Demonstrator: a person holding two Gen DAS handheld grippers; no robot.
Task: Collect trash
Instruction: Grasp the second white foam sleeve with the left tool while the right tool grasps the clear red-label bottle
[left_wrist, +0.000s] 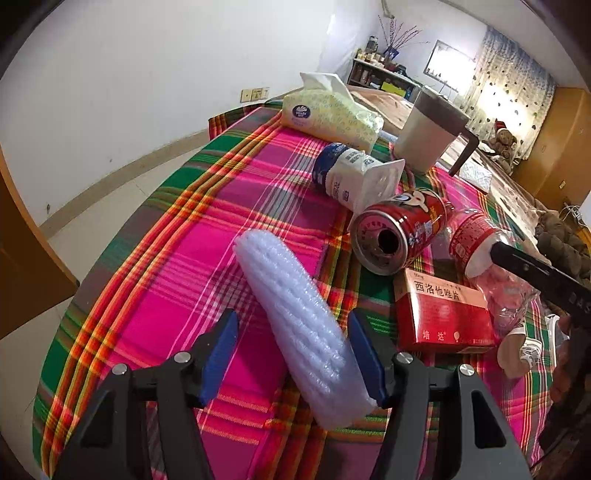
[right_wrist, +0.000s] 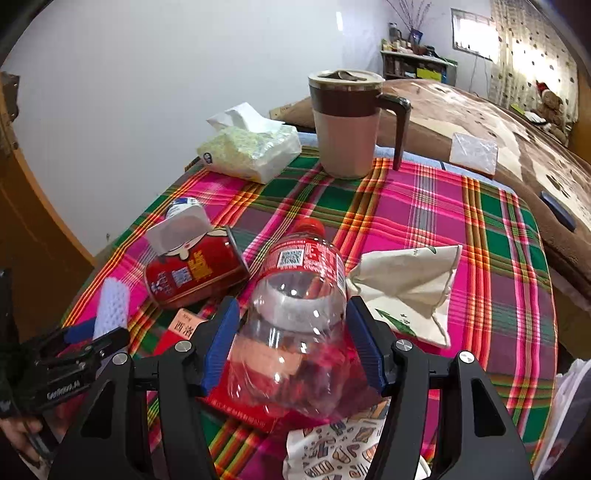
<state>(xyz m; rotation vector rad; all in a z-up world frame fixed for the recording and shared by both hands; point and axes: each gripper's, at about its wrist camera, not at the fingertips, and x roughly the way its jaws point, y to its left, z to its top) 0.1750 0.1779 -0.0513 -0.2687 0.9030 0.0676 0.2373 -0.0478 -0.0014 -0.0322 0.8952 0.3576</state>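
Note:
A white foam sleeve (left_wrist: 295, 317) lies on the plaid tablecloth (left_wrist: 177, 280) between the wide-spread fingers of my left gripper (left_wrist: 293, 354); only the right pad seems to touch it. My right gripper (right_wrist: 291, 345) has its blue pads against a clear plastic bottle (right_wrist: 299, 306) with a red label and cap. The bottle also shows in the left wrist view (left_wrist: 476, 251). Beside it lie a red can (left_wrist: 399, 232), a red medicine box (left_wrist: 443, 314) and a white-and-blue milk carton (left_wrist: 351, 177). The foam sleeve (right_wrist: 110, 306) and left gripper (right_wrist: 96, 332) show at the left of the right wrist view.
A tissue pack (left_wrist: 332, 114) and a lidded mug (right_wrist: 351, 125) stand at the table's far side. A crumpled paper bag (right_wrist: 406, 284) and a patterned wrapper (right_wrist: 340, 450) lie to the right. A bed with a brown blanket (right_wrist: 498, 122) adjoins the table.

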